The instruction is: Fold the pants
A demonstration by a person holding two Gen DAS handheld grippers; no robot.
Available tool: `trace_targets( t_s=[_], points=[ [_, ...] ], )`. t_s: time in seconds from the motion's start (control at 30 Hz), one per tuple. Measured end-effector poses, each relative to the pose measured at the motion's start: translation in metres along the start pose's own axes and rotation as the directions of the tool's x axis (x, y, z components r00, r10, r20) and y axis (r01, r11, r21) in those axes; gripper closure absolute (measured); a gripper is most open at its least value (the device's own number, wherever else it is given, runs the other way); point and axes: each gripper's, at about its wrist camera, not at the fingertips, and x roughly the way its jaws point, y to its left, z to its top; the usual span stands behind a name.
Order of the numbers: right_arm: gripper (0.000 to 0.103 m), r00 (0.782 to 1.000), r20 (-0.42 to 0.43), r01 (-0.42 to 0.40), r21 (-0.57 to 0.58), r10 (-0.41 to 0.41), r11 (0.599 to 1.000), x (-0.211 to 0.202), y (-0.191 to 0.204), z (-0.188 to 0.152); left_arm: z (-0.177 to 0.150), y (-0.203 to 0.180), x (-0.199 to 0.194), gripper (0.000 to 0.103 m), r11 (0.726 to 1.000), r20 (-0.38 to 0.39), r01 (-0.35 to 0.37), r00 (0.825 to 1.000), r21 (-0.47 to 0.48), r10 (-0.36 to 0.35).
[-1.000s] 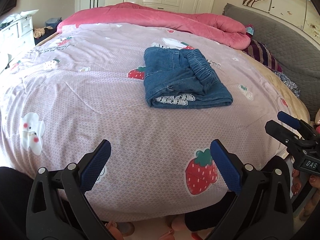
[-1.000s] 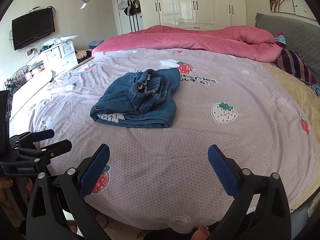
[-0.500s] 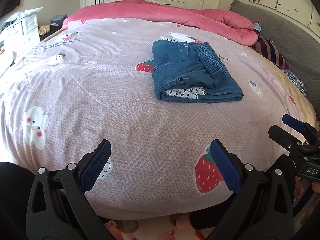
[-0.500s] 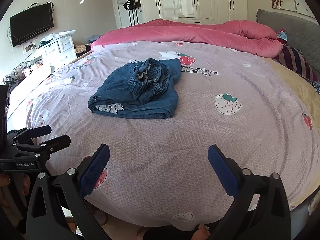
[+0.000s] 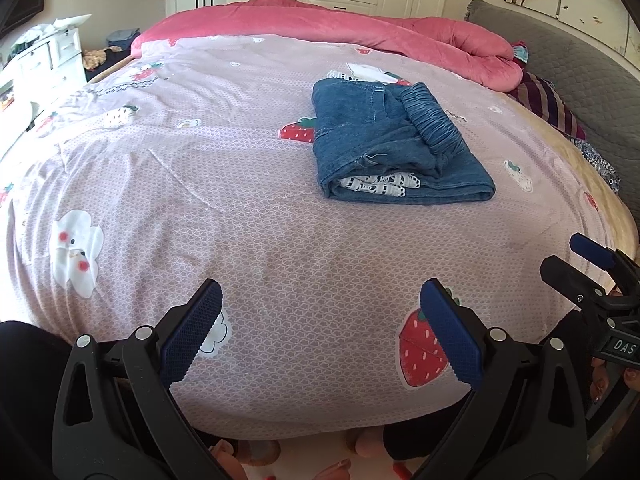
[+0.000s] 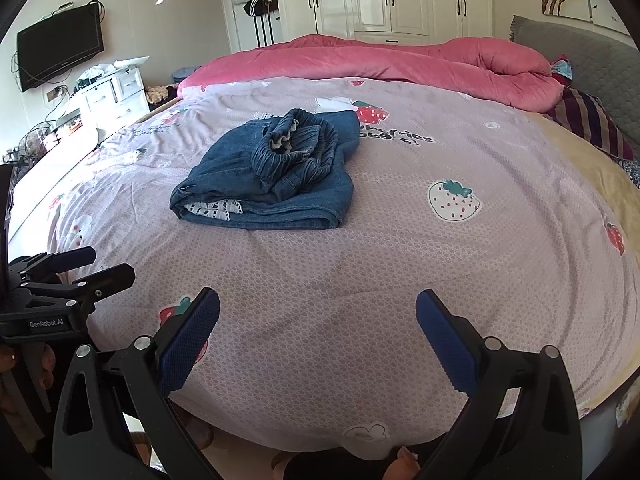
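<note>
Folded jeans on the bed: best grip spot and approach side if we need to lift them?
Grip the folded jeans at the thick near fold edge, coming low from the bed's foot with the open right gripper. That edge stacks all layers; the bunched waistband on top lies loose and would slide off. A judgement only.

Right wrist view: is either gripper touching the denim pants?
No. The pants lie folded alone mid-bed, while the right gripper and left gripper hover open at the near edge.

Bed (image 5: 240, 220) with strawberry-print sheet carries folded denim pants (image 5: 396, 148) and pink duvet (image 5: 360, 36).
</note>
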Motion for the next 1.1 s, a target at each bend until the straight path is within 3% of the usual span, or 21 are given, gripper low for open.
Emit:
trace_targets(
  t_s=[1.1],
  points=[
    [0.005,0.999,0.006,0.034,0.018,-0.035,0.999,0.003,-0.002,-0.009,-0.007,0.002,0.01,0.01,1.0,0.001,-0.023,1.0,-0.015,0.023]
  ],
)
